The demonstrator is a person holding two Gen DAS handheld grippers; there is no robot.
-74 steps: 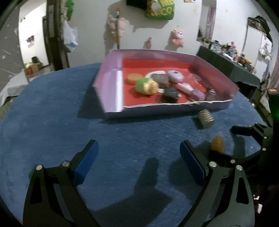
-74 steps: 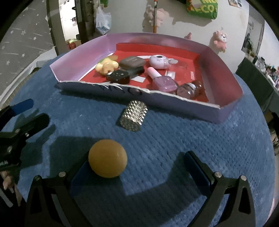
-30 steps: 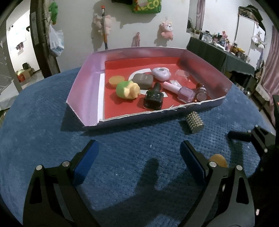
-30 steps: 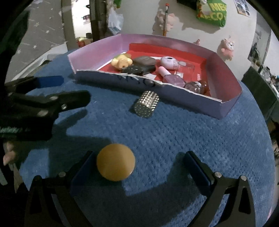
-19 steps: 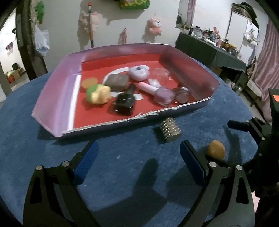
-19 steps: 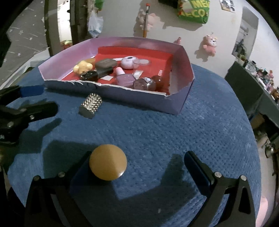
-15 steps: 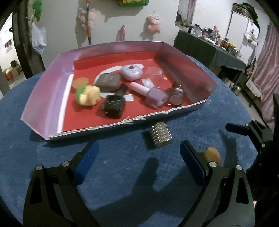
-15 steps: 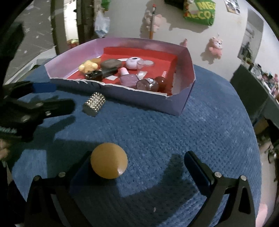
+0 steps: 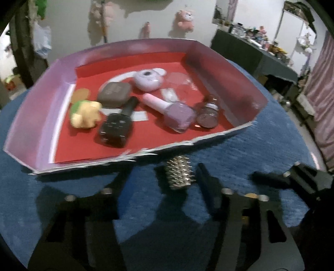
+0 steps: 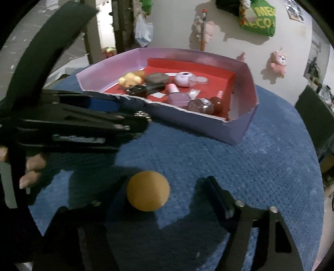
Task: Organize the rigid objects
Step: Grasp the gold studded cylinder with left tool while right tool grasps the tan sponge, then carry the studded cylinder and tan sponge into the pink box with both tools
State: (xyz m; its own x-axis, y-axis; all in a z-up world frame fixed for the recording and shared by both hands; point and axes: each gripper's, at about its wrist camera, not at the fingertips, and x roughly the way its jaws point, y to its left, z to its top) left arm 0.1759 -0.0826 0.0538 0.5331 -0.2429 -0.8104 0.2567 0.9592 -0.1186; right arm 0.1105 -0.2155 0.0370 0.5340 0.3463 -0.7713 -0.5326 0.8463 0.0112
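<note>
Currently the left gripper (image 9: 165, 183) has just been closing its fingers; the studded silver cylinder (image 9: 179, 175) lies between them on the blue bench (image 9: 240, 150), close to the right finger (image 9: 205, 183), with a clear gap to the left one. No pinch visible: the frame is blurred, but the pads do not look pressed on it. The cylinder sits just outside the torn front wall of the tray (image 9: 37, 104).

The right gripper (image 10: 165, 196) has also just been closing. The orange ball (image 10: 147, 191) rests on the bench between its fingers, against the left finger, well apart from the right finger (image 10: 217, 196). Fingers part spread, nothing clamped.

In the right wrist view the left gripper crosses the frame from the left, a person's fingertips (image 10: 31, 166) showing on its handle.

The tray is pink-walled with a red floor. Inside: black nail polish bottle (image 9: 117, 127), lilac nail polish bottle (image 9: 177, 114), a grey compact (image 9: 113, 93), a round lilac case (image 9: 147, 80), a yellow-green toy (image 9: 84, 113), a small dark round bottle (image 9: 207, 116).

Writing: a green bag (image 10: 258, 18) on the wall, letters partly readable, "ME…" over "…ECO".

The room has a pale wall with hanging pink plush toys (image 10: 277, 60) and a cluttered dark side table (image 9: 261, 54) to the right.
</note>
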